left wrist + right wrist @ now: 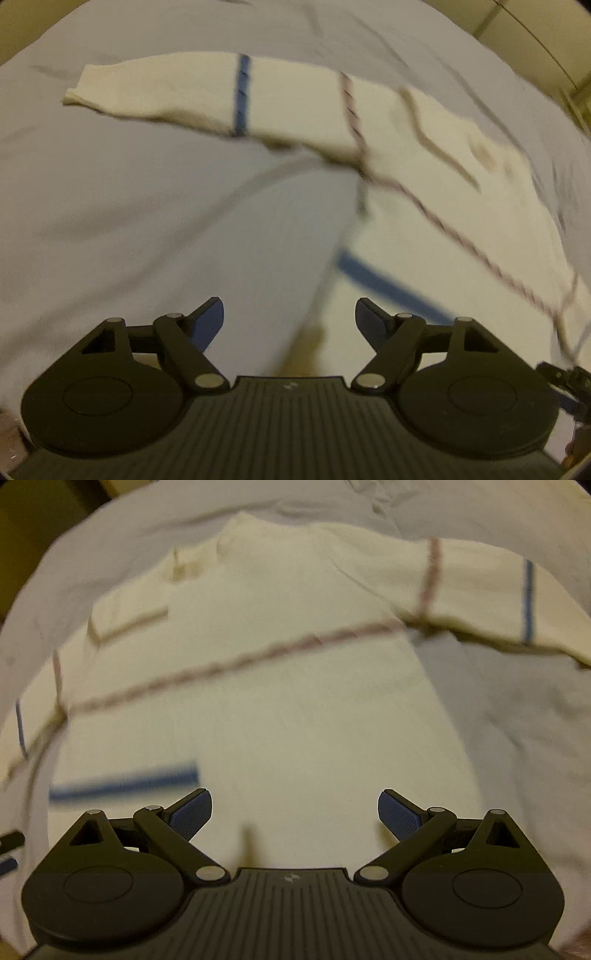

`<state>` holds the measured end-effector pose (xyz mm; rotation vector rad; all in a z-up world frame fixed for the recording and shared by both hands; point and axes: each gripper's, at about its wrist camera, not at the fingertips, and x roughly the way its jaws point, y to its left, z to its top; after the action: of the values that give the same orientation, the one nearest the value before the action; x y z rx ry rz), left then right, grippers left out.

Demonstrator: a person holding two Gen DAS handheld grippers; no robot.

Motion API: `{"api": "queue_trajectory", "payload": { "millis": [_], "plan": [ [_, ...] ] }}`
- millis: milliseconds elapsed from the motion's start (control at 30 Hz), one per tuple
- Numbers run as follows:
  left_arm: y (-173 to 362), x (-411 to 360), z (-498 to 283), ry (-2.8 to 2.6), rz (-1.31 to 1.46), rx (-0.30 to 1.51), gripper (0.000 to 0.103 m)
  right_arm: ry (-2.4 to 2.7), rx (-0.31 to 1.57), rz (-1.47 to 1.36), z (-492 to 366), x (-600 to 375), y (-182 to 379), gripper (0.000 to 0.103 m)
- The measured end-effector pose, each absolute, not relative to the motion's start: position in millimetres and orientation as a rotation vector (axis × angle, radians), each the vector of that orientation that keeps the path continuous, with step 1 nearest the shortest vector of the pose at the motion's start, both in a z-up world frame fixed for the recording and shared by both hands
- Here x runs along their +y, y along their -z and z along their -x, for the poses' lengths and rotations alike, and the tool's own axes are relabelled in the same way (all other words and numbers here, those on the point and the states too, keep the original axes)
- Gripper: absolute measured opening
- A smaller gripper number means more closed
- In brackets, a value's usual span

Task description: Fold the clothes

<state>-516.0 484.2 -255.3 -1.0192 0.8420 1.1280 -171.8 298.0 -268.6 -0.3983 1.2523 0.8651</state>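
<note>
The left gripper (289, 317) points steeply down over the pale grey bedsheet (129, 221), jaws spread wide, nothing between its blue pads. To its right the cream knitted sweater with blue and reddish stripes (424, 229) lies flat on the sheet, one sleeve (207, 92) stretched out to the left. The right gripper (294, 810) hangs tilted down above the sweater's body (277, 709), also wide open and empty. No writing is readable.
</note>
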Motion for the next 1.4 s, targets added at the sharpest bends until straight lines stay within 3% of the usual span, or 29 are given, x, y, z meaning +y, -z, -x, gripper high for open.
{"api": "queue_trajectory", "payload": {
  "millis": [333, 600, 633, 667, 700, 733, 933, 1033, 1133, 1200, 1267, 1400],
  "plan": [
    [312, 611, 602, -1.381, 1.193, 0.539, 0.073, -0.901, 1.200, 0.341, 167, 422, 314, 0.094],
    [346, 659, 664, -1.553, 1.355, 0.205, 0.070, -0.882, 1.215, 0.387, 162, 443, 335, 0.095],
    [347, 660, 664, -1.565, 1.359, 0.188, 0.065, -0.874, 1.218, 0.389, 159, 442, 337, 0.095],
    [346, 662, 663, -1.578, 1.348, 0.184, 0.030, -0.867, 1.217, 0.388, 156, 439, 338, 0.095],
    [343, 664, 659, -1.579, 1.330, 0.208, 0.012, -0.862, 1.216, 0.384, 152, 435, 338, 0.095],
    [339, 667, 654, -1.579, 1.311, 0.230, 0.004, -0.859, 1.214, 0.380, 148, 433, 337, 0.094],
    [241, 648, 572, -1.383, 0.987, 0.218, 0.004, -0.832, 1.187, 0.341, 113, 408, 325, 0.094],
    [180, 615, 488, -1.134, 0.826, 0.211, 0.004, -0.808, 1.190, 0.307, 89, 392, 318, 0.094],
    [153, 574, 399, -0.882, 0.755, 0.256, 0.005, -0.797, 1.173, 0.274, 64, 372, 304, 0.095],
    [159, 547, 344, -0.732, 0.773, 0.322, 0.008, -0.788, 1.161, 0.265, 46, 359, 297, 0.095],
    [179, 523, 301, -0.644, 0.794, 0.426, 0.027, -0.771, 1.157, 0.254, 27, 346, 294, 0.095],
    [228, 479, 244, -0.585, 0.826, 0.660, 0.029, -0.732, 1.174, 0.223, -4, 320, 295, 0.095]
  ]
}}
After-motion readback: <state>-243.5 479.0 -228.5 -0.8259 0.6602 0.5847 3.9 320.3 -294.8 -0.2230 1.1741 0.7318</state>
